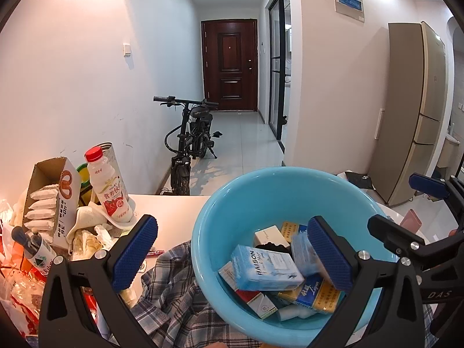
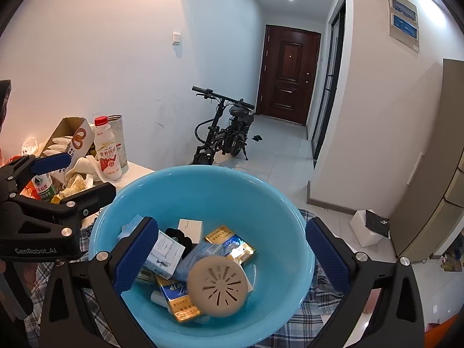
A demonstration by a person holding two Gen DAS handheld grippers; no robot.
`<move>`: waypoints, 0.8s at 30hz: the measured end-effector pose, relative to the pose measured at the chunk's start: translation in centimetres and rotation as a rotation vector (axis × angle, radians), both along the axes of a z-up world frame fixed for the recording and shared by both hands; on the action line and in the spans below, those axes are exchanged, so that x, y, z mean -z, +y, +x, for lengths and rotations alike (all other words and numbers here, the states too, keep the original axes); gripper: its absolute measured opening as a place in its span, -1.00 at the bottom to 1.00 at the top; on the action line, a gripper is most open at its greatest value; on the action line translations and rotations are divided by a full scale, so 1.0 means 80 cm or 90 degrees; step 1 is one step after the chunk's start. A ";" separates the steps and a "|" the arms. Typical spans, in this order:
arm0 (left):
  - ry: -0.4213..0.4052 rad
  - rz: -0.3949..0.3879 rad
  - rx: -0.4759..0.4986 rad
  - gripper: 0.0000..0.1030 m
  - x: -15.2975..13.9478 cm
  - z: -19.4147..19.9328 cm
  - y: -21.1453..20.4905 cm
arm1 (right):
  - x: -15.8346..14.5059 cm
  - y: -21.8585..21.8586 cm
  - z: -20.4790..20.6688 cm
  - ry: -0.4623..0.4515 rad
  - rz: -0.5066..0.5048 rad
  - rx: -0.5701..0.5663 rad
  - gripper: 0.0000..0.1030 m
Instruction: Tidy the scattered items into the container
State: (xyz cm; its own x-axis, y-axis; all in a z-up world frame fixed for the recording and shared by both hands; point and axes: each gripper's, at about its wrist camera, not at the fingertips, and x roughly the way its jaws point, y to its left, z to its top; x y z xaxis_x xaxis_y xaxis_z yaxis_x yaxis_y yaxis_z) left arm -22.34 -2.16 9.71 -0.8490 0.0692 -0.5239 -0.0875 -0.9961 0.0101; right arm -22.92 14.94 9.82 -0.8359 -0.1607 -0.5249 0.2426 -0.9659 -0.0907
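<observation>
A light blue basin (image 1: 261, 197) (image 2: 203, 191) stands on a plaid cloth (image 1: 171, 287) and holds several small boxes, among them a pale blue carton (image 1: 266, 266) and blue-and-gold packs (image 2: 232, 243). A round beige vented disc (image 2: 217, 287) shows blurred over the boxes, below my right gripper (image 2: 232, 255). That gripper is open, and its pads (image 2: 136, 256) stand clear of the disc. My left gripper (image 1: 232, 255) is open and holds nothing; it straddles the basin's left rim.
Clutter fills the table's left: a red-capped milk bottle (image 1: 108, 188), an open cardboard box of white packets (image 1: 49, 200), a metal can (image 1: 111, 156), a green-labelled bottle (image 2: 42, 187) and crumpled wrappers. A bicycle (image 1: 191, 142) stands beyond the table, and a fridge (image 1: 417, 110) at right.
</observation>
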 end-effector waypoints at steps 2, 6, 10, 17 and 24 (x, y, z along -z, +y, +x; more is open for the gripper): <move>-0.001 0.002 0.005 0.99 -0.001 0.002 0.001 | -0.002 0.002 0.000 0.003 -0.001 0.007 1.00; 0.021 -0.004 0.010 0.99 -0.013 0.016 0.004 | -0.009 0.010 0.009 0.015 -0.010 0.008 1.00; 0.031 0.009 0.015 0.99 -0.022 0.025 -0.001 | -0.018 0.013 0.015 0.030 -0.030 0.011 1.00; 0.034 0.027 0.020 0.99 -0.036 0.047 -0.002 | -0.043 0.017 0.038 0.060 -0.096 -0.016 1.00; 0.063 0.014 0.032 0.99 -0.051 0.098 -0.009 | -0.062 0.004 0.086 0.088 -0.069 -0.001 1.00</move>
State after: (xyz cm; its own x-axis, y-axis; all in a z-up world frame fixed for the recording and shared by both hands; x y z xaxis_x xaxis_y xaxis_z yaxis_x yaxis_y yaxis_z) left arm -14.52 -2.88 13.77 -0.8916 0.1232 -0.4357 -0.1364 -0.9907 -0.0011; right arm -16.00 15.28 14.80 -0.8989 -0.2112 -0.3839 0.2365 -0.9715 -0.0192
